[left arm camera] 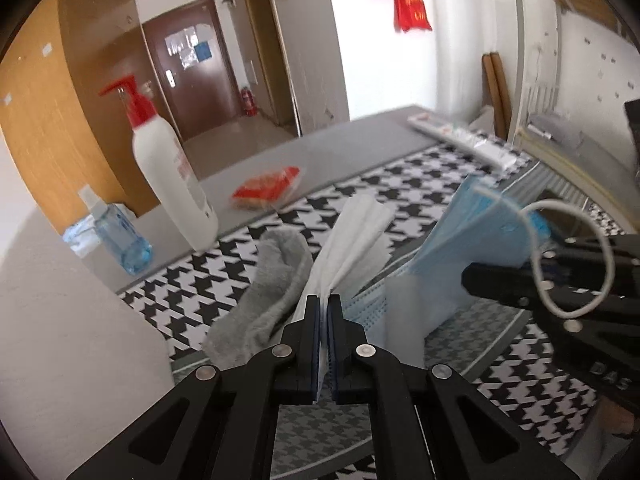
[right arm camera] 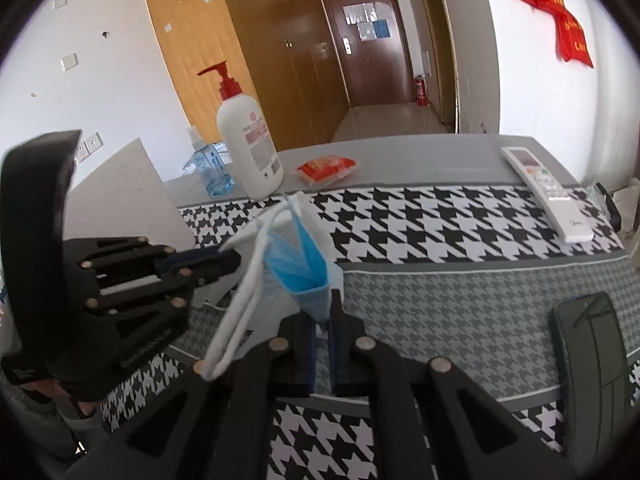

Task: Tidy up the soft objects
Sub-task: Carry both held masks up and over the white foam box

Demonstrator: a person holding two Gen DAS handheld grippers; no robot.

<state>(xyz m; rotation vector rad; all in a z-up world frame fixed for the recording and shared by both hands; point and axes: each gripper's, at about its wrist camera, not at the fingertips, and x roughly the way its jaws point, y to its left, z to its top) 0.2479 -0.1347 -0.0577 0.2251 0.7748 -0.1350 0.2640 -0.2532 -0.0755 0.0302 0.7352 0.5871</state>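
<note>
A blue face mask is held up between both grippers above the houndstooth cloth. My left gripper is shut on one end, where the white pleats fan out past its tips. From the right edge, my right gripper is shut on the other end, and a white ear loop hangs over it. In the right wrist view the right gripper pinches the folded mask, and the left gripper holds it from the left. A grey sock lies on the cloth just left of the left gripper.
A white pump bottle with a red top, a blue spray bottle and a red packet stand at the back of the grey table. A white remote lies at the right and a dark phone at the near right.
</note>
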